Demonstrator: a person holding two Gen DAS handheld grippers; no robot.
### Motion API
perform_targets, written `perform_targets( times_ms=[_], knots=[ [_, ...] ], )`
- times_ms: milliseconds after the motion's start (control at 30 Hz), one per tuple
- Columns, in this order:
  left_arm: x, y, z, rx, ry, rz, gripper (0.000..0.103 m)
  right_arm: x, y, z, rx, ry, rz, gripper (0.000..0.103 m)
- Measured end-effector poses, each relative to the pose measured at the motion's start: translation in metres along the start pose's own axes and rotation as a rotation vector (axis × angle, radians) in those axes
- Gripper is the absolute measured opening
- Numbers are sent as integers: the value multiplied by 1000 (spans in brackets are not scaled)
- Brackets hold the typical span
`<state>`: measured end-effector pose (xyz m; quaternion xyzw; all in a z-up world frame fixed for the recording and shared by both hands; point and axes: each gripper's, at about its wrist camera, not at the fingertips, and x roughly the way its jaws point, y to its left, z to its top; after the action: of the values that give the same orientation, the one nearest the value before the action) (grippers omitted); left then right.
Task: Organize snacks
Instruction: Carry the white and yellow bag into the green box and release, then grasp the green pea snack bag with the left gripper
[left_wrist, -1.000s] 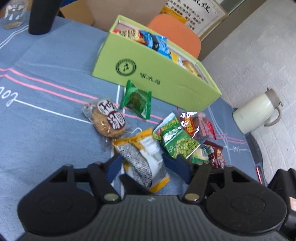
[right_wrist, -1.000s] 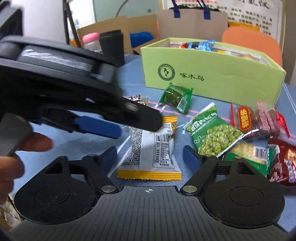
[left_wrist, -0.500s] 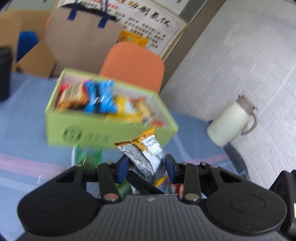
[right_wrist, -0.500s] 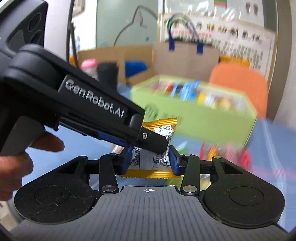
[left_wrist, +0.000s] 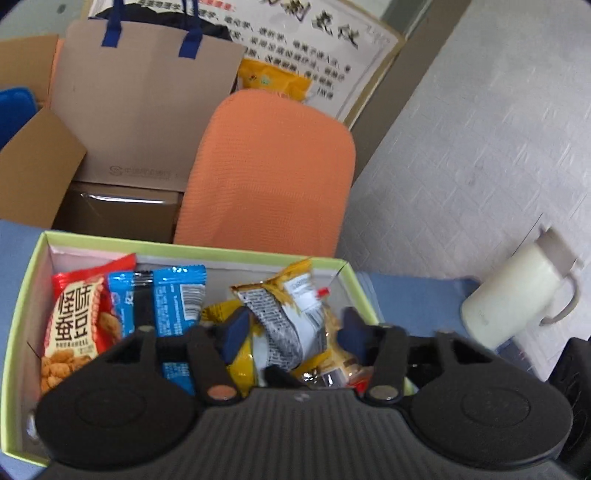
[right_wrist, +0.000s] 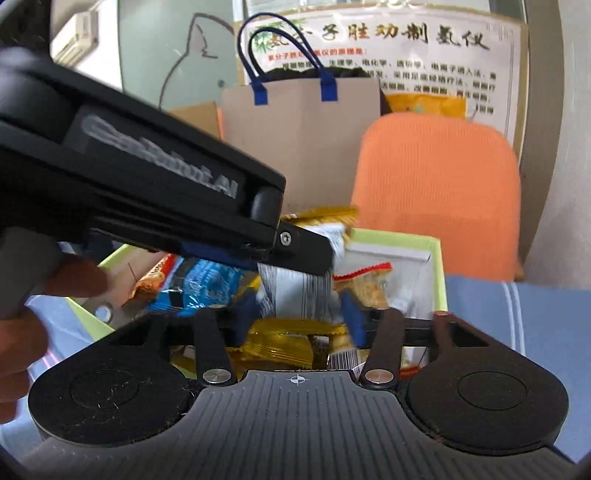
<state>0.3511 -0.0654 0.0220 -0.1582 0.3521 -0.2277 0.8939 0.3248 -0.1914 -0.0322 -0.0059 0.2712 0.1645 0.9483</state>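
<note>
Snack packet (left_wrist: 284, 317) upright over the green box (left_wrist: 192, 252), between both grippers.

Its long axis runs roughly vertical, yellow crimped top edge up, tilted slightly toward the box's far right corner. Left gripper (left_wrist: 291, 330) stands parted, blue pads either side with gaps; right gripper (right_wrist: 301, 312) looks closed on the packet's lower part, though blurred. Red (left_wrist: 79, 314) and blue packets (left_wrist: 173, 299) fill the box's left half.
</note>
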Motion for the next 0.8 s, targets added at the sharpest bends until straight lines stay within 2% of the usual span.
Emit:
perform_targets(
  times_ms=[100,133,167,267,400,500,567,633,733,800],
  knots=[
    [-35,2,-2,3,-95,26,63,-19,-3,7,-15,-60,-37,60],
    [-50,2,-3,14,-131,37,63,-29,-3,10,-9,-90,-44,69],
    [-66,2,-5,23,-163,47,64,-39,-3,13,-3,-126,-48,74],
    [-113,1,-22,41,-213,88,66,-71,4,21,-15,-223,-47,77],
    [-151,0,-65,45,-209,142,67,-104,21,26,-69,-331,-59,86],
    [-155,5,-101,-6,-135,152,67,-121,41,24,-127,-364,-48,92],
    [-153,17,-122,-82,-82,130,68,-124,54,12,-149,-329,-35,93],
    [-145,31,-136,-176,-37,114,68,-118,62,-8,-194,-243,-25,93],
    [-128,41,-146,-259,36,95,68,-112,70,-48,-259,-114,-81,92],
    [-119,43,-151,-315,82,73,67,-101,70,-70,-249,-34,-45,91]
  ],
)
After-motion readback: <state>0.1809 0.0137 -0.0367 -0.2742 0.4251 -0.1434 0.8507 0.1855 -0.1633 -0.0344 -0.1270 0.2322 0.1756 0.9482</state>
